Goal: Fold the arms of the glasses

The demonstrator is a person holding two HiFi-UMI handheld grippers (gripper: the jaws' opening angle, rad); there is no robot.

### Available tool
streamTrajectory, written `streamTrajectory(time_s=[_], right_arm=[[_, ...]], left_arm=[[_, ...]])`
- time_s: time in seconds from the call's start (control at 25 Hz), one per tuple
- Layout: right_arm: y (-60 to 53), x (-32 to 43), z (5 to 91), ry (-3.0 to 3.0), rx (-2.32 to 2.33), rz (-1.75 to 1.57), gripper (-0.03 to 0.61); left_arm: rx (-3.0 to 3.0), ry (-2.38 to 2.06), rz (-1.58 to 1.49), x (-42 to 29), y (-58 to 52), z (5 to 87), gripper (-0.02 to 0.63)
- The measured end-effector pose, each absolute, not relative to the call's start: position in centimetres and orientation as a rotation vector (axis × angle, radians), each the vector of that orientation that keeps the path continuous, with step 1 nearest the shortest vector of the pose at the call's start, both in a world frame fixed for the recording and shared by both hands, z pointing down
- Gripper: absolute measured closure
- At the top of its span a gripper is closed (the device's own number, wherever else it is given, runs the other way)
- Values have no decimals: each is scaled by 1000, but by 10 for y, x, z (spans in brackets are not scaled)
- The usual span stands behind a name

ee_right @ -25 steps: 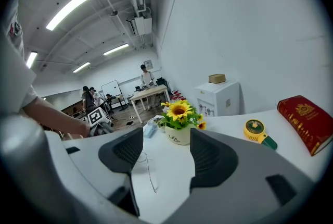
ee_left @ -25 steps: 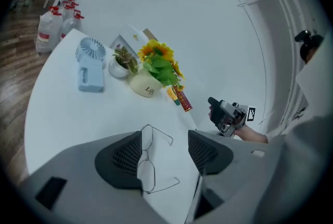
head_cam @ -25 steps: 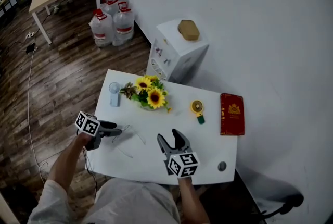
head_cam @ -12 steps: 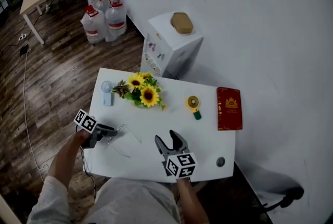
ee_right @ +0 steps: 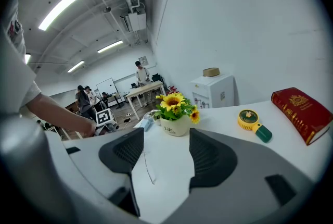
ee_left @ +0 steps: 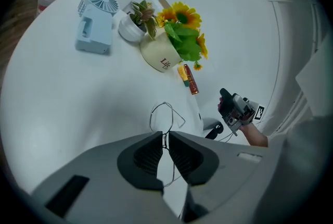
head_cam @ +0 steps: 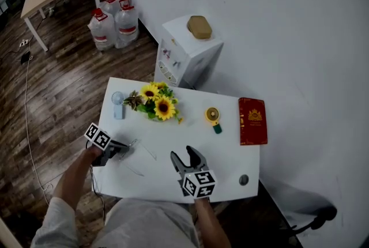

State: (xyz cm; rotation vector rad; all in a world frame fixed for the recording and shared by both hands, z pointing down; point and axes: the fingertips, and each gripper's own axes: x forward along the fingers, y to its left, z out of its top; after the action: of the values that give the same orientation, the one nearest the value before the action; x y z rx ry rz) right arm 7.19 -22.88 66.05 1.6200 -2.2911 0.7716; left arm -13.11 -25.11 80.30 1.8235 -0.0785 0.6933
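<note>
Wire glasses (ee_left: 164, 116) on the table (ee_left: 52, 87), left gripper (ee_left: 165, 135) fingers just closed pinching them, right gripper (ee_right: 166, 132) fingers spread.

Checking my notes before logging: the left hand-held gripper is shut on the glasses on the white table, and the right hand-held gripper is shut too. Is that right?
One thing is wrong: the right hand-held gripper is open, its jaws wide apart in the right gripper view. The left hand-held gripper, whose jaws have just been closing, is shut on the glasses on the white table.
</note>
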Motion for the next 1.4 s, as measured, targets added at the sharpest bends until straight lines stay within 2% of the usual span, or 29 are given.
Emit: streamTrajectory(time_s=[0.52, 0.92, 1.24, 1.4], right_arm=[[-228, 49, 657, -2346, 1555, 778, 322], [-211, 16, 665, -2414, 1288, 985, 342], [-192, -11, 678, -2402, 1062, 1140, 375], [-184, -24, 682, -2393, 963, 1180, 434]], left_arm=[[1977, -186, 675, -127, -249, 769, 594], [2179, -199, 722, -123, -239, 717, 597], [2235, -183, 723, -125, -229, 694, 597], [2253, -169, 741, -123, -225, 689, 597]])
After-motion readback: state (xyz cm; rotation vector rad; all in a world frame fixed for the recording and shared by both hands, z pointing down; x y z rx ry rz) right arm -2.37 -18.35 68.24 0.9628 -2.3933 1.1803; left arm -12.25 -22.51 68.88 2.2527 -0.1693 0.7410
